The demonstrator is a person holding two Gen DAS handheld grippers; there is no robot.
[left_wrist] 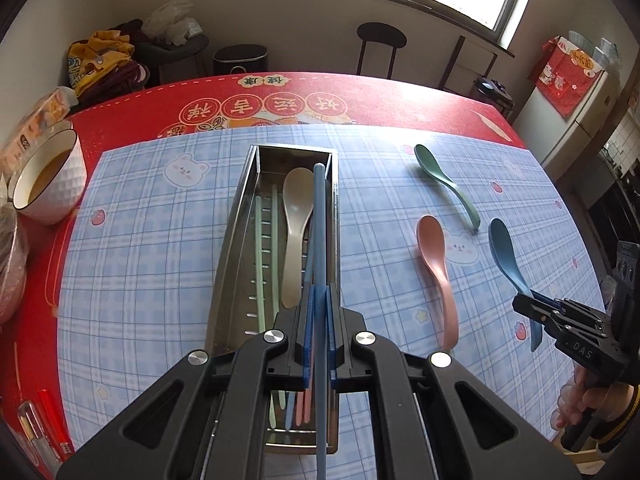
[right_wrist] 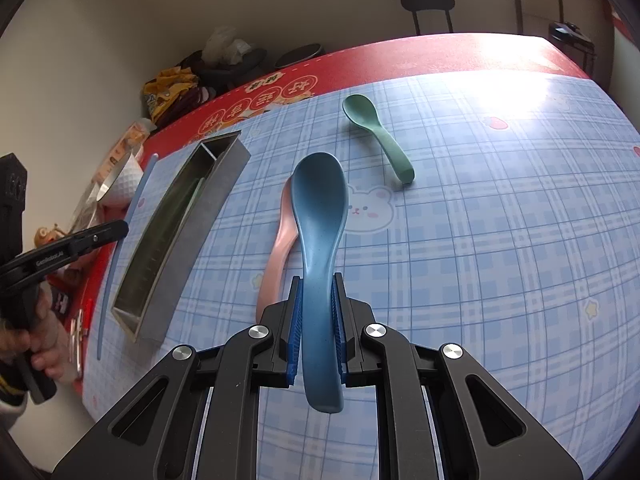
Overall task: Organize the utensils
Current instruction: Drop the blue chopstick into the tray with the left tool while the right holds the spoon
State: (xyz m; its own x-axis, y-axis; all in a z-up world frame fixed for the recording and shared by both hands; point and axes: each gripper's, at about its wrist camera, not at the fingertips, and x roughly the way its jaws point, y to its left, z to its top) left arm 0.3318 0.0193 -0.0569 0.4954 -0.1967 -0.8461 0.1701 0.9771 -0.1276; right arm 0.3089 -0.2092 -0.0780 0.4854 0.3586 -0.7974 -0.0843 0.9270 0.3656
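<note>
The blue chopstick (left_wrist: 319,240) is pinched in the left hand-held gripper (left_wrist: 319,320), jaws clenched on it, and it hangs right over the steel utensil tray (left_wrist: 240,216), running almost exactly along the tray's length, its far tip near the far end wall. That alignment is what the next move turns on, I'd say: stick and tray share a long axis, so it looks as though it only needs lowering and letting go. In the tray already lie pale green chopsticks (left_wrist: 260,264) and a beige spoon (left_wrist: 296,232), with pink chopstick ends (left_wrist: 306,404) showing below the jaws. Off to the right, the right hand-held gripper (right_wrist: 318,320) is grasping the blue spoon (right_wrist: 318,216) by its handle, bowl pointing away, held clear above the tabletop (right_wrist: 500,260). The tray lies to its left with its long axis slanting away, so that spoon would have to travel left and turn to match. The pink spoon (right_wrist: 276,248) lies just beneath it, the green spoon (right_wrist: 378,136) further off.
</note>
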